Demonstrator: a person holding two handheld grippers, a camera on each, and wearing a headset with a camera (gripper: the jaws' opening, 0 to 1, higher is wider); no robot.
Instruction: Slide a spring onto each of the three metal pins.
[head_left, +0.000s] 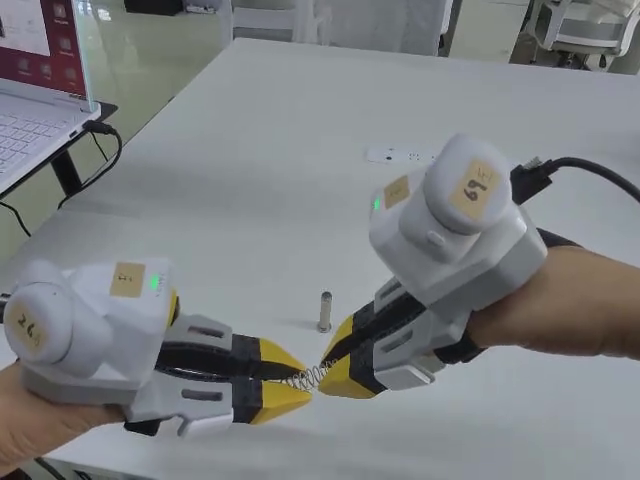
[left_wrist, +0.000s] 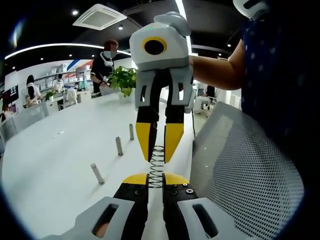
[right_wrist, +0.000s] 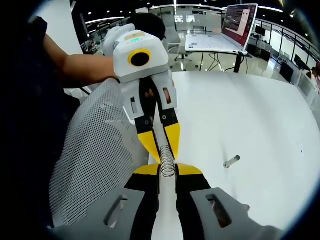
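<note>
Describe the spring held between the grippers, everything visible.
The spring is a thin, open-wound wire coil, metal by its look. It lies roughly level, low over the white table. It spans the yellow tips of the left gripper and the right gripper, each pinching one end. It is on no pin; a bare pin stands just beyond.

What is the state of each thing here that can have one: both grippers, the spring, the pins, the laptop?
left gripper, shut on one end of the spring.
right gripper, shut on the other end.
spring, held at both ends, on no pin.
near pin, upright, bare.
middle pin, upright, looks ribbed, perhaps a spring on it.
far pin, upright, too small to tell more.
laptop, open, screen lit.
</note>
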